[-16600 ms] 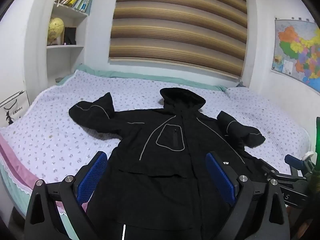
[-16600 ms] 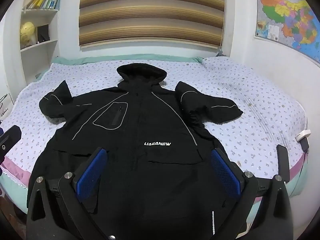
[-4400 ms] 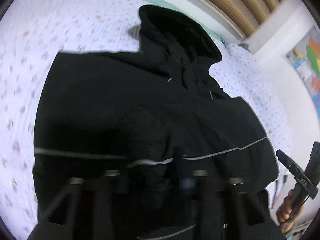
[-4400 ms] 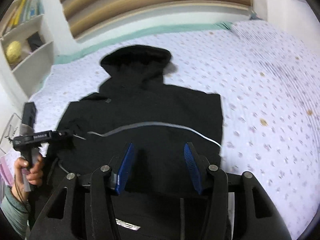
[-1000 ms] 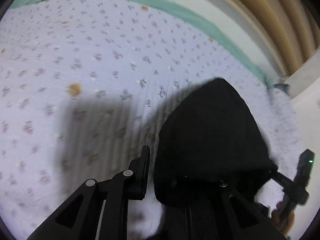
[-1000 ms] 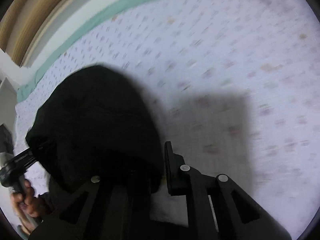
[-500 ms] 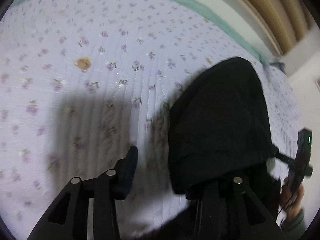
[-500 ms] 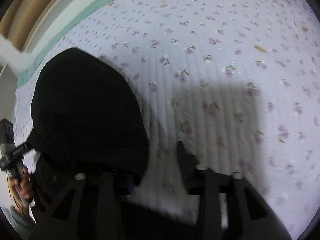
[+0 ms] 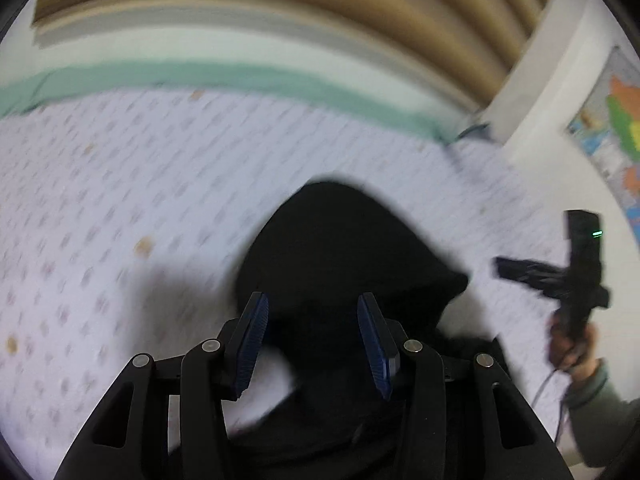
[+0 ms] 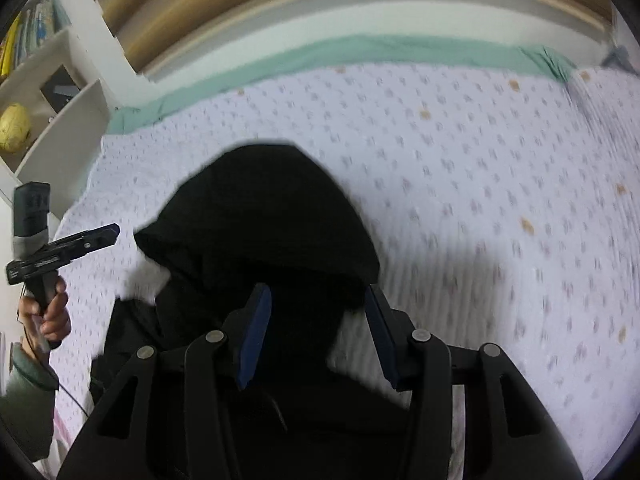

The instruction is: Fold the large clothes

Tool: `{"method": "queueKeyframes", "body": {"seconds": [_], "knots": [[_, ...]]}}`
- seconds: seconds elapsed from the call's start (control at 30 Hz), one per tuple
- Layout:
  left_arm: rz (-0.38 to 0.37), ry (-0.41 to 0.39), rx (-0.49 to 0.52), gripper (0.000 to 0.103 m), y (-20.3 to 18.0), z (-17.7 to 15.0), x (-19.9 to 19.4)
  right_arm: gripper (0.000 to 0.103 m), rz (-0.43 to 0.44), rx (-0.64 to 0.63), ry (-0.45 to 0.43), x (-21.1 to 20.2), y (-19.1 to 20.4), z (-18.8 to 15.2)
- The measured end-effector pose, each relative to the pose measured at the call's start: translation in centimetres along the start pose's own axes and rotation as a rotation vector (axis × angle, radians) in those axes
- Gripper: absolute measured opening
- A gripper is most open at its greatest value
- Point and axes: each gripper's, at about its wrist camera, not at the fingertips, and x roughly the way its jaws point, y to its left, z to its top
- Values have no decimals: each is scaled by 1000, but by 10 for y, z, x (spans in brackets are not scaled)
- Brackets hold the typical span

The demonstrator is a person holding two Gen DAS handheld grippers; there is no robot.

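A black hooded jacket (image 9: 340,248) lies on a bed, its hood (image 10: 260,208) pointing toward the headboard end at 12 o'clock. The body of the garment runs down toward 6 o'clock under both cameras, dark and hard to make out.

The left claw (image 9: 314,344) hangs above the hood's base, its blue pads (image 9: 252,340) spread apart and widening, with nothing pinched between them. The right claw (image 10: 316,336) hangs likewise over the neck of the jacket, pads parted and still widening, the cloth below them and not gripped.

In the left view, the person's right hand (image 9: 572,344) shows at 3 o'clock; in the right view, the left hand (image 10: 48,312) shows at 9 o'clock (each gripping a black handle).

The bedspread (image 10: 480,200) is pale lilac with small flowers. A green band (image 9: 200,76) edges it at 12 o'clock, below striped blinds (image 10: 320,0). A shelf (image 10: 52,120) stands at 10 o'clock, a wall map (image 9: 616,128) at 2 o'clock.
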Motion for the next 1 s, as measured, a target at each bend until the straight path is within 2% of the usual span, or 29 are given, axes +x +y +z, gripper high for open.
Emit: {"method": "queueKeyframes", "body": {"seconds": [0.07, 0.13, 0.17, 0.2, 0.3, 0.33, 0.37, 0.4, 0.53, 0.6, 0.7, 0.77, 0.8, 0.83, 0.9, 1.0], "knots": [[-14, -29, 14, 49, -13, 18, 15, 52, 3, 33, 1, 27, -1, 22], [10, 19, 15, 49, -13, 25, 47, 52, 0, 62, 68, 56, 1, 24], [40, 69, 14, 49, -8, 23, 68, 52, -11, 59, 98, 69, 0, 21], [72, 126, 3, 49, 1, 15, 90, 52, -21, 51, 125, 81, -2, 15], [92, 273, -55, 49, 25, -19, 144, 49, -114, 27, 247, 127, -12, -11], [94, 299, -70, 49, 32, -28, 156, 49, -111, 54, 284, 141, -20, -21], [96, 285, -78, 49, 37, -36, 165, 49, -98, 80, 274, 146, -25, -25], [100, 265, -75, 49, 37, -38, 165, 49, -93, 87, 261, 147, -28, -27], [114, 278, -40, 49, 28, -28, 156, 48, -71, 65, 256, 131, -30, -22], [68, 245, -23, 49, 24, -18, 132, 51, -21, 56, 247, 111, -33, -17], [-28, 165, -19, 50, 23, 2, 88, 53, 88, 42, 157, 70, -38, 2], [-64, 146, -36, 57, 31, 19, 75, 63, 135, 37, 108, 55, -43, 21], [-76, 142, -46, 63, 36, 26, 75, 73, 133, 31, 95, 54, -45, 31], [-82, 142, -57, 66, 42, 34, 77, 77, 121, 19, 93, 57, -48, 39], [-88, 173, -86, 66, 55, 49, 94, 77, 118, 0, 125, 75, -53, 48], [-113, 284, -159, 66, 77, 49, 130, 77, 162, 1, 217, 114, -57, 56]]}}
